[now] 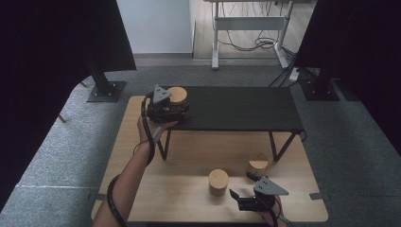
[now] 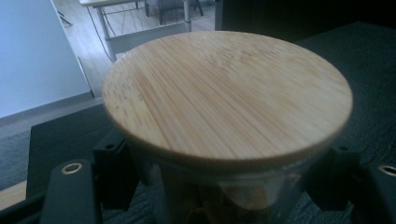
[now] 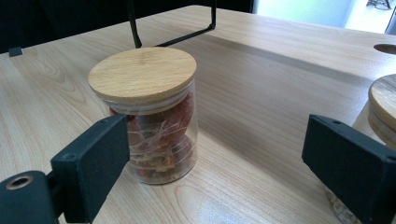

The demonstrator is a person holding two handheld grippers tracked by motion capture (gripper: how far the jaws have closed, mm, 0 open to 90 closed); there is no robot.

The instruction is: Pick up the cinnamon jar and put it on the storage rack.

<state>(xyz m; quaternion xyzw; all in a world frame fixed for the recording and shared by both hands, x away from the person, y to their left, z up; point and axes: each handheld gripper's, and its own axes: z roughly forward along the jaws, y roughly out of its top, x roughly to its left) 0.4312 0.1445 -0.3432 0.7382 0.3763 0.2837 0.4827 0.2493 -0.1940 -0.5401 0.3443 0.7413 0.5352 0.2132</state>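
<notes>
A low black rectangular shelf on thin metal legs (image 1: pixel 236 108) is seen standing on the far half of a light wooden table (image 1: pixel 189 156). At the shelf's 9 o'clock end, a glass jar with a round bamboo lid (image 1: pixel 178 96) is observed standing on the black top. The left gripper (image 1: pixel 177 109) is held against this jar; in the left gripper view its two black jaws are seen pressed to either side of the glass wall just under the lid (image 2: pixel 224 93), clamped on the jar.

On the table's near half, toward 6 o'clock, a second glass jar with a bamboo lid and reddish dried contents (image 1: pixel 218 181) is noted standing upright. A third lidded glass jar (image 1: pixel 258 165) stands at its 2 o'clock, near the shelf's right leg. The right gripper (image 1: pixel 242 185) is held at the table's near edge, about 5 o'clock. Its jaws are seen wide apart, grasping nothing; in the right gripper view the second jar (image 3: pixel 149 116) lies just beyond the left-hand jaw and the third jar (image 3: pixel 383 112) is partly hidden behind the other jaw.
</notes>
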